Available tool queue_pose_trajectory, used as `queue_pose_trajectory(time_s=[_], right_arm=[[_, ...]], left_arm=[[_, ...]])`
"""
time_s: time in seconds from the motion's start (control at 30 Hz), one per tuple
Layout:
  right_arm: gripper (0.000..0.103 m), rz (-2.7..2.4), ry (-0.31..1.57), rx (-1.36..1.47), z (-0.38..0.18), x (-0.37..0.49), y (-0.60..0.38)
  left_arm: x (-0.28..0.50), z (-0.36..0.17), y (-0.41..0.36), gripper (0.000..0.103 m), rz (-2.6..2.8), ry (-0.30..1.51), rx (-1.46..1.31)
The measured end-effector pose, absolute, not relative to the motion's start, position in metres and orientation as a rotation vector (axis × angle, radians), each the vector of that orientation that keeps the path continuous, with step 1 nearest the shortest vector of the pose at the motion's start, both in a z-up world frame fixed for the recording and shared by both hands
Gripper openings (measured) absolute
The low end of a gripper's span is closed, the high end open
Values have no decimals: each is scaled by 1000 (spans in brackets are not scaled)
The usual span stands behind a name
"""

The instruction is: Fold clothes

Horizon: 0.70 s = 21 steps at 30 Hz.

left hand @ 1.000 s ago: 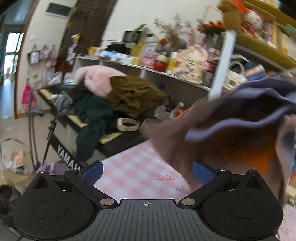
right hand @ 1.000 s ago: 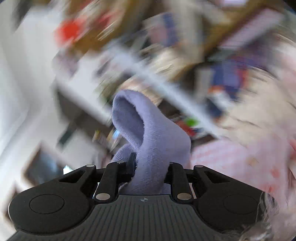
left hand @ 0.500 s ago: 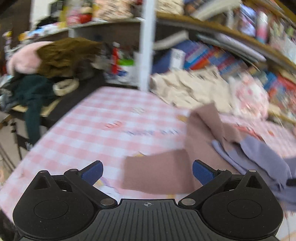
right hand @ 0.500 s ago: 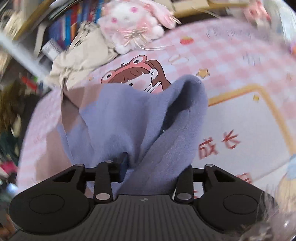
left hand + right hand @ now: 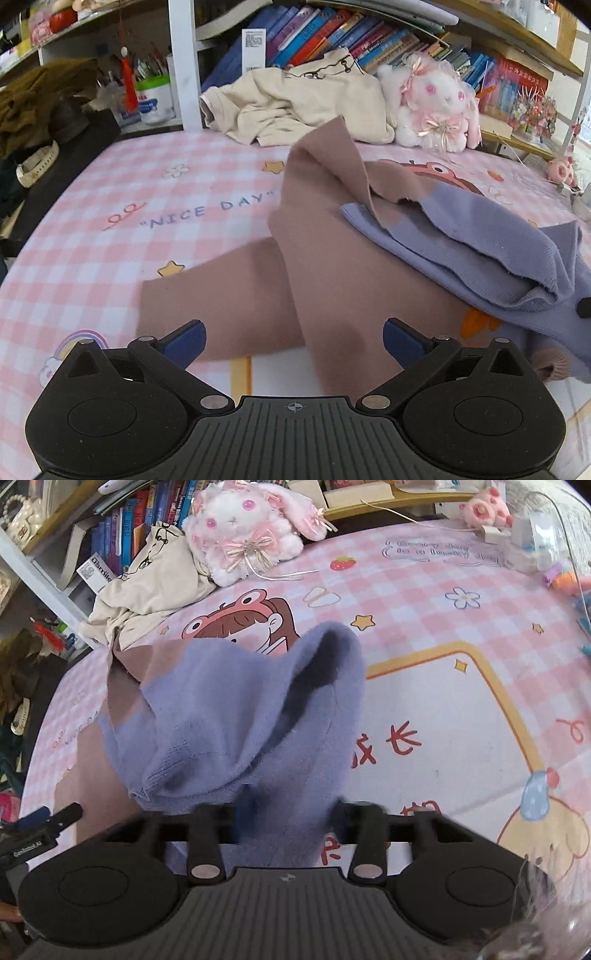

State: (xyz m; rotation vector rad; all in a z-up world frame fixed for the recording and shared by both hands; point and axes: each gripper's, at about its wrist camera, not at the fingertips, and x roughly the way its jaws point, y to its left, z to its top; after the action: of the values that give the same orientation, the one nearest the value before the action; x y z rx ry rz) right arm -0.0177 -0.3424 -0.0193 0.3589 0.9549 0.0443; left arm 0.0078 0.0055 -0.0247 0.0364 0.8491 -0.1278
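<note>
A mauve-brown garment (image 5: 332, 280) with a lavender part (image 5: 480, 243) lies rumpled on the pink checked tablecloth (image 5: 110, 266). One brown flap (image 5: 325, 162) stands up, and a sleeve (image 5: 221, 295) stretches out to the left. My left gripper (image 5: 293, 341) hangs open just above the brown cloth with nothing between its blue pads (image 5: 184, 341). In the right wrist view my right gripper (image 5: 284, 812) is shut on a bunched fold of the lavender part (image 5: 229, 709), which hides its fingertips. The left gripper (image 5: 40, 819) shows at that view's lower left edge.
A cream garment (image 5: 295, 99) and a white-and-pink plush rabbit (image 5: 432, 107) sit at the table's back edge, below shelves of books (image 5: 332, 33). More clothes (image 5: 33, 96) are piled off the table to the left. Small toys (image 5: 517, 528) lie at the far right.
The garment was held up in the air a second ago and now lies on the tablecloth. Both grippers have come down over the table. The right one has kept its hold.
</note>
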Motion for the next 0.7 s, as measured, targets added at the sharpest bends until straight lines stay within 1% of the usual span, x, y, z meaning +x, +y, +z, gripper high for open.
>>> queue_pose_trajectory(time_s=[0.07, 0.1, 0.17, 0.3, 0.37, 0.43, 0.47, 0.6, 0.7], right_arm=[[14, 42, 938, 356, -17, -18, -345], [13, 36, 913, 335, -12, -17, -345], [12, 13, 801, 224, 13, -8, -339], [12, 14, 525, -6, 77, 11, -313], [12, 84, 383, -102, 108, 13, -289], [12, 211, 281, -161, 130, 9, -263], [12, 304, 280, -163, 134, 8, -248], [12, 676, 460, -116, 121, 16, -192], [13, 752, 671, -56, 75, 34, -164]], left_arm=[[8, -21, 6, 102, -127, 831, 45], [8, -18, 7, 102, -123, 815, 47], [4, -9, 10, 102, -125, 765, 37], [-6, 7, 18, 103, -127, 657, 21], [-12, 13, 22, 103, -106, 611, 21], [-16, 17, 30, 103, -53, 581, 26], [-18, 18, 34, 103, -22, 569, 28], [-23, 21, 59, 103, 60, 550, -8], [-27, 16, 72, 103, 83, 581, -23]])
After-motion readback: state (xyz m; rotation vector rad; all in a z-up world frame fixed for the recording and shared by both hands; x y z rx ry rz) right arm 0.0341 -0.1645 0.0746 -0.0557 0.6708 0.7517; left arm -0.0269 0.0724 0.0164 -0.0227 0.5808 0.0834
